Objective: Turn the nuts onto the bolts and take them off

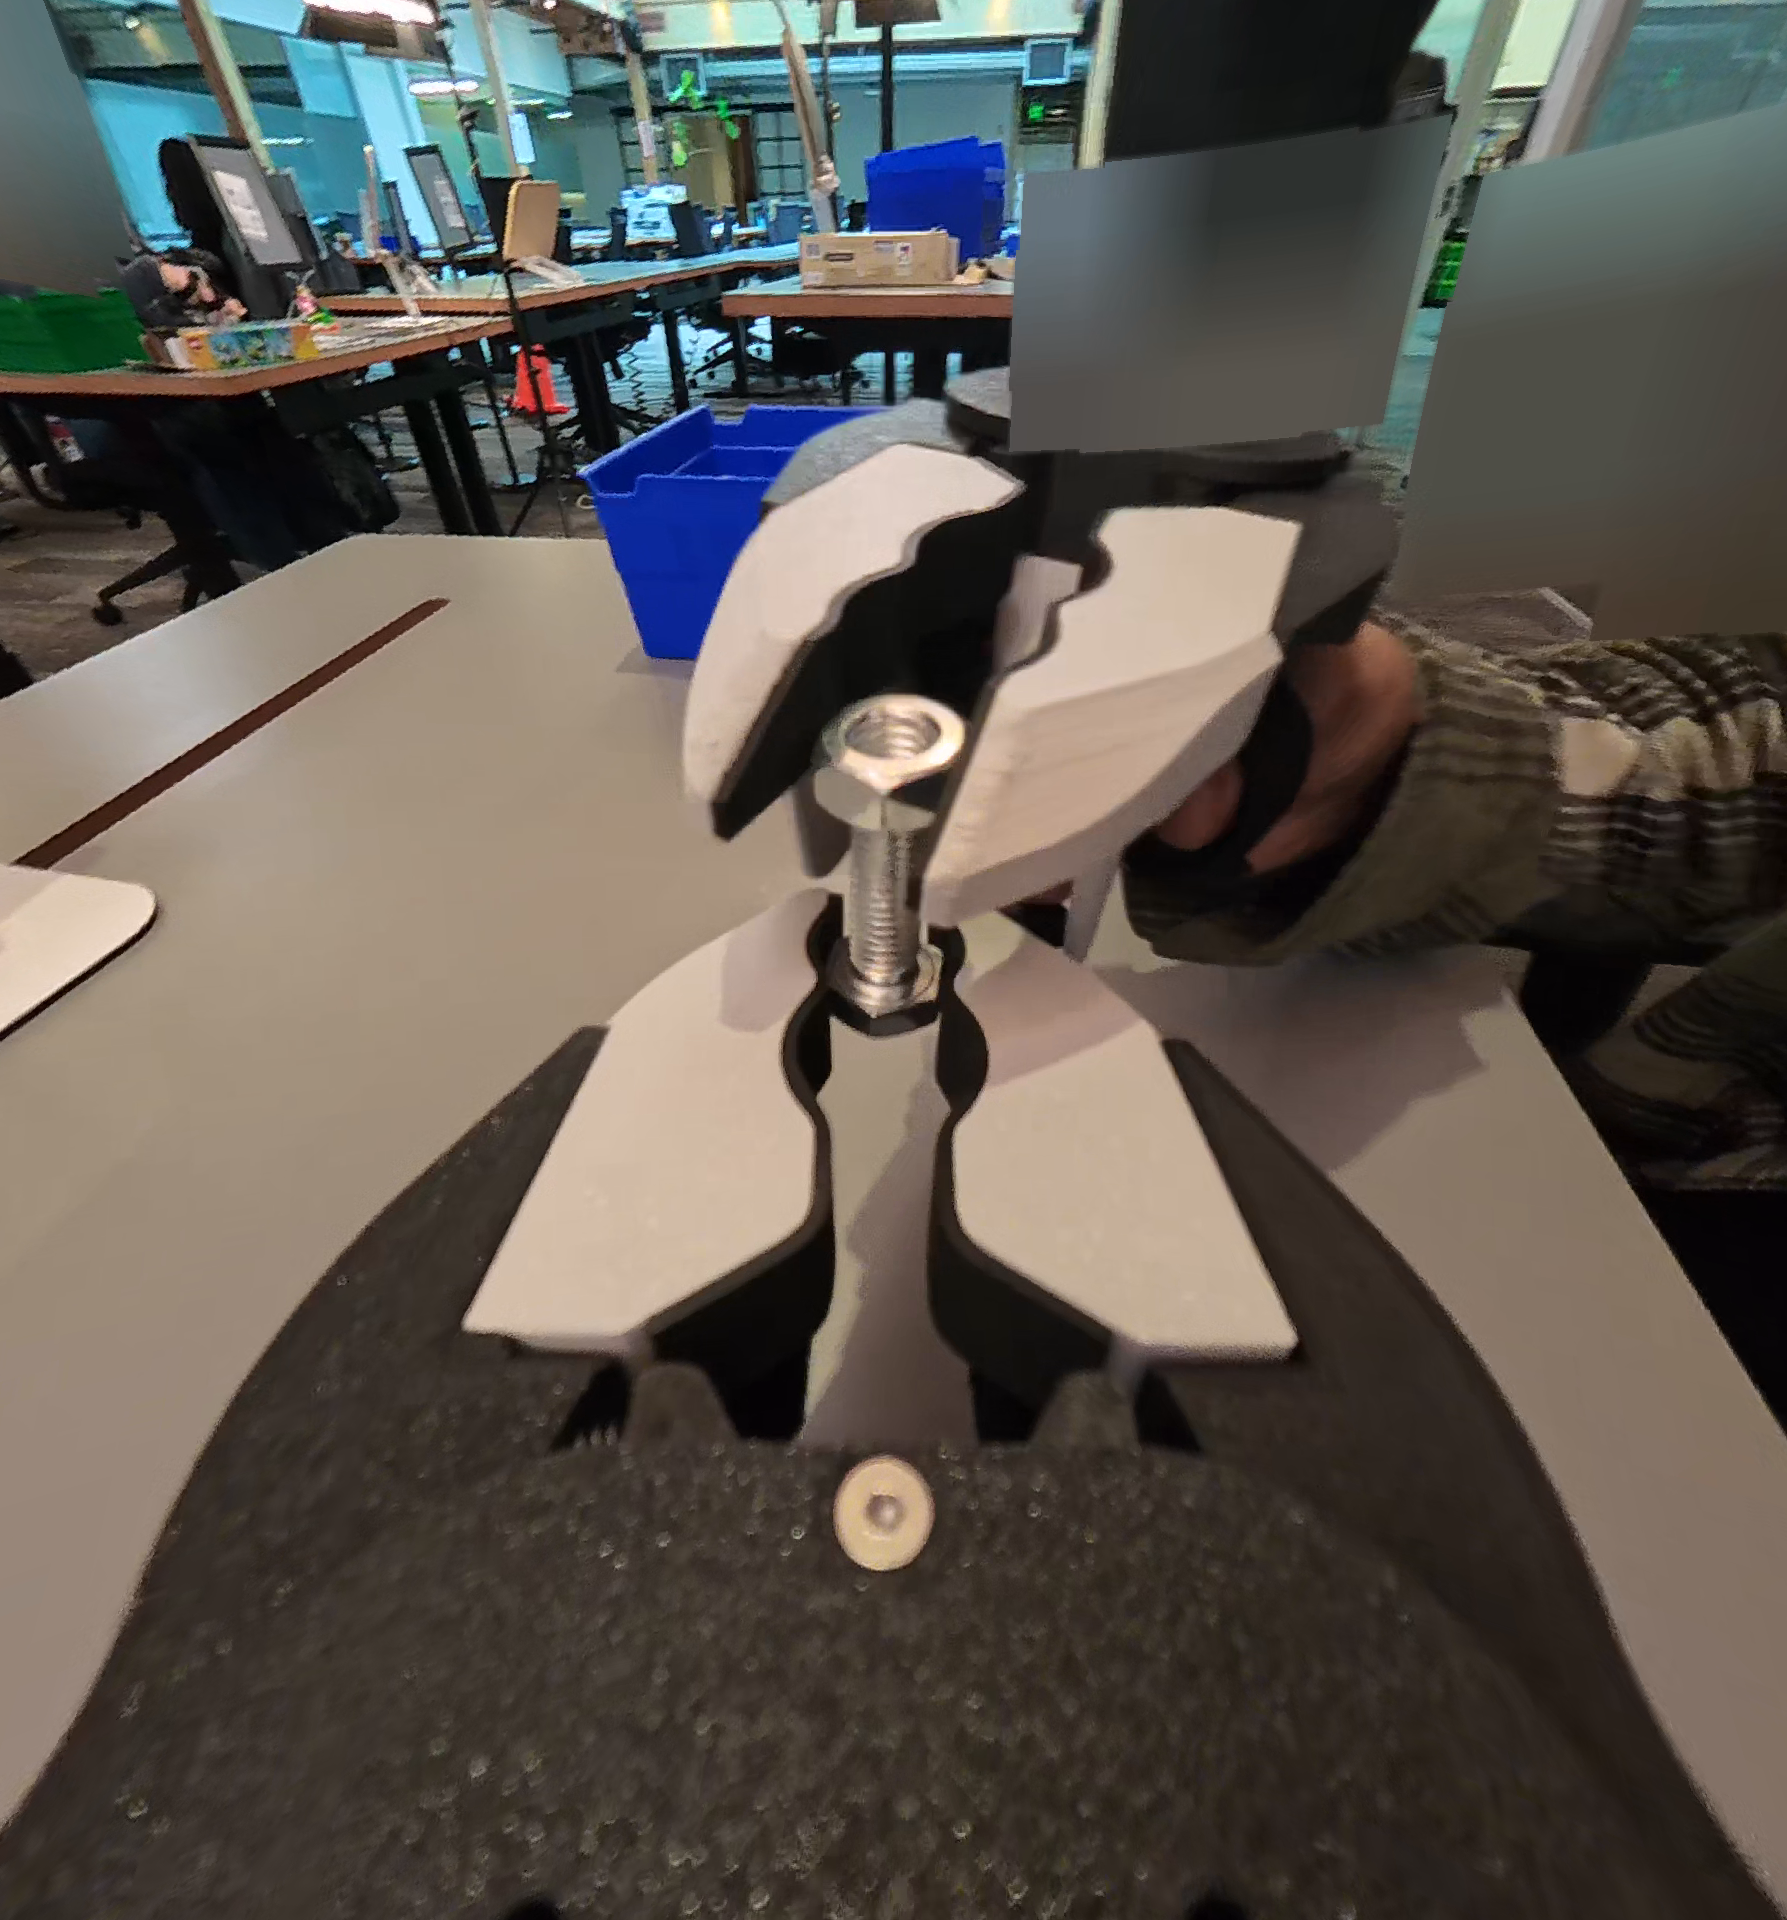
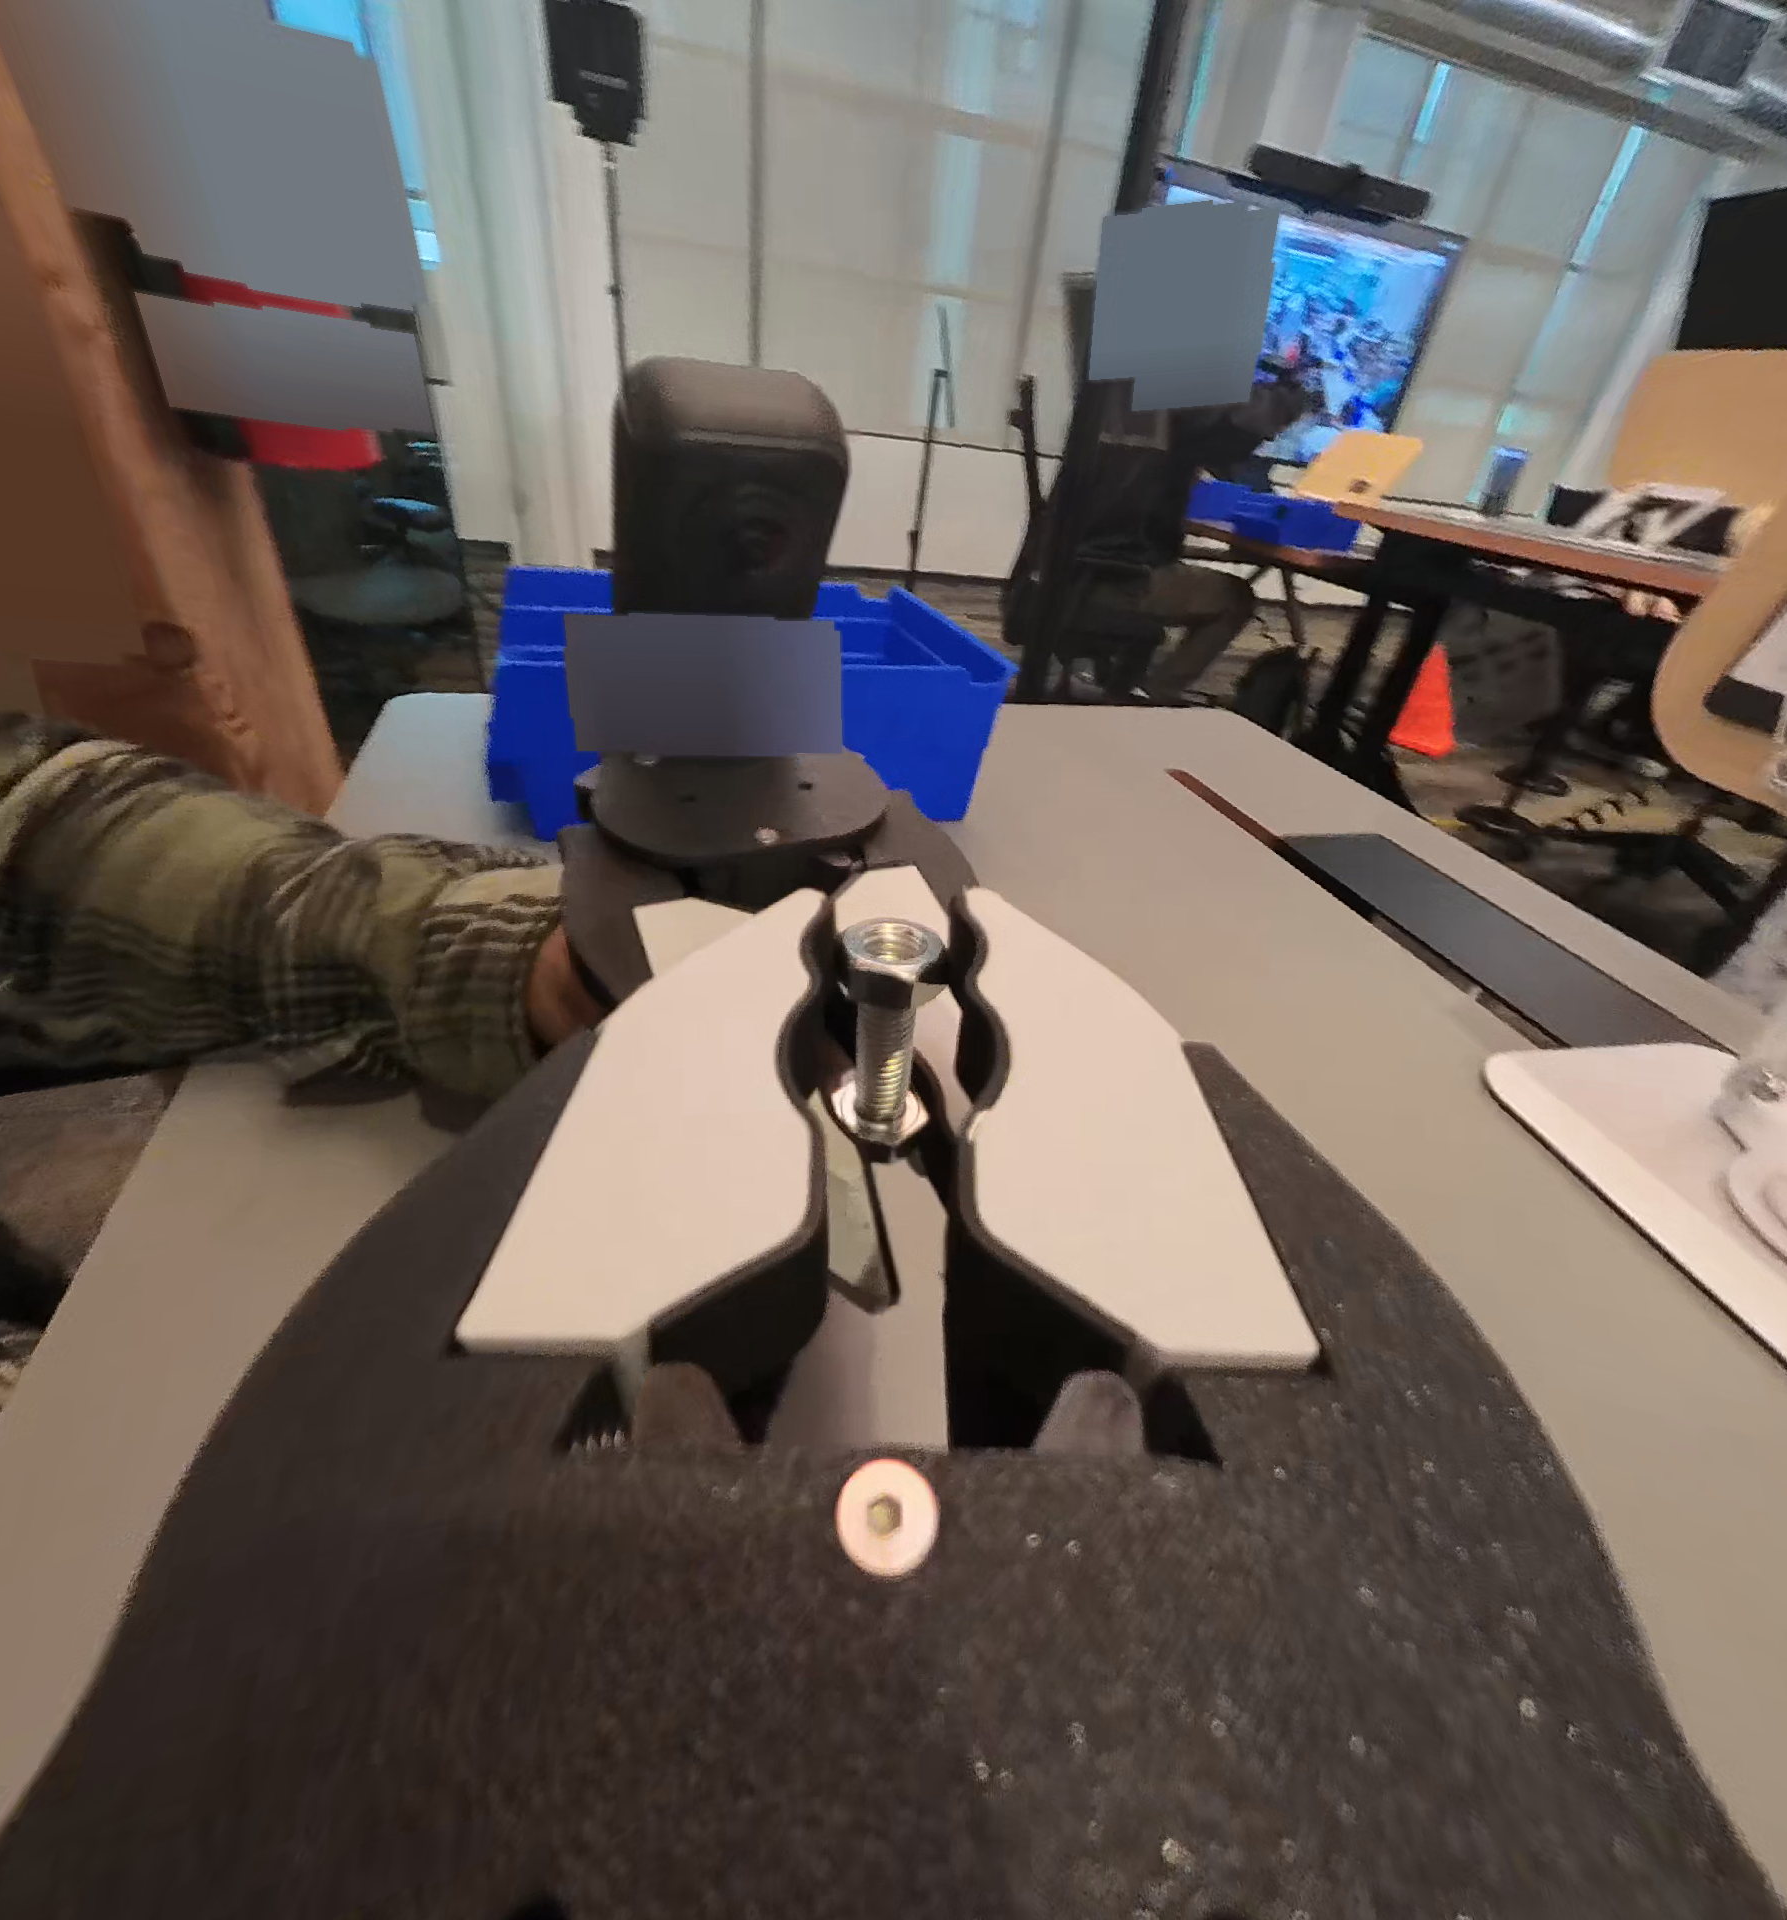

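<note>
The left tool [image 1: 884,961] is closed narrowly on the lower hex end of a silver bolt [image 1: 884,894], which stands upright just above the grey bench [image 1: 401,831] with its threaded shaft pointing to 12 o'clock in the left wrist view. At the top of the shaft sits the nut [image 1: 894,753], its threaded bore open to the camera. The right tool [image 1: 847,831] comes in from 2 o'clock and pinches the nut between its pale fingers [image 1: 795,623], its tips tilted down over the bolt. A hand [image 1: 1325,748] in a plaid sleeve [image 1: 1595,790] holds that tool at 3 o'clock. Bare thread shows between nut and hex end (how far the nut is threaded on cannot be told). A blue bin [image 1: 681,520] rests on the bench at 12 o'clock beyond the tools, and the rounded corner of a white board [image 1: 27,935] lies at 9 o'clock
</note>
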Motion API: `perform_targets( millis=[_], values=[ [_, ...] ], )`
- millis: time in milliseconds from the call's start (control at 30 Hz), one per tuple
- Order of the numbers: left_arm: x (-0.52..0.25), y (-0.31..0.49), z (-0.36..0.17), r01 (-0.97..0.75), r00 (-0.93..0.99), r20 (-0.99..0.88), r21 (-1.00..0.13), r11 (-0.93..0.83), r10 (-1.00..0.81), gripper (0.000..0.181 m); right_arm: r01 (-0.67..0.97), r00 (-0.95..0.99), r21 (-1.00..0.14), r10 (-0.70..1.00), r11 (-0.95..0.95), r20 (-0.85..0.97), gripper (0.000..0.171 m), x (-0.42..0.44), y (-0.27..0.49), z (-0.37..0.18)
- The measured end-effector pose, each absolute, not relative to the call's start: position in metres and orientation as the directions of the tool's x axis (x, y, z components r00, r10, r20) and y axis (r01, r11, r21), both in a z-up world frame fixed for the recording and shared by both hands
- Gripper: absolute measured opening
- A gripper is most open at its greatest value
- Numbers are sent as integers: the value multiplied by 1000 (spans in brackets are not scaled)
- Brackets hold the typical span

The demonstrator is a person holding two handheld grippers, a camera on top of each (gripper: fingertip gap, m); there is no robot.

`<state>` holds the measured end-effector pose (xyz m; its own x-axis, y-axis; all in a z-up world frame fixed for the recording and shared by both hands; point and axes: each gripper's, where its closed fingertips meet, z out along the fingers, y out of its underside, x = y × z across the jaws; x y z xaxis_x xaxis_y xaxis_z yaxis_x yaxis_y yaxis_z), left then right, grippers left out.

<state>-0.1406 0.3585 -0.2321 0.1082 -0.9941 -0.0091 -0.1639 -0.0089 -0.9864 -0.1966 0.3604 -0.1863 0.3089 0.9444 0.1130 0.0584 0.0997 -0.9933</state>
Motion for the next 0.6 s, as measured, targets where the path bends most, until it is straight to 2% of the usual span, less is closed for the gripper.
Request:
perform_targets(
  millis=[200,333,600],
  values=[
    [-137,341,-227,-135,10,-34,-990,33,-999,15,-33,50,-989,989,143,141,20,-191,340,-180],
    [-135,335,-226,-125,-22,-42,-991,45,-999,14,-84,-54,-981,983,173,177,20,-189,332,-180],
    [-134,329,-234,-159,-84,-18,-987,31,-996,15,-38,-185,-986,968,164,168,20,-186,325,-188]
  ],
)
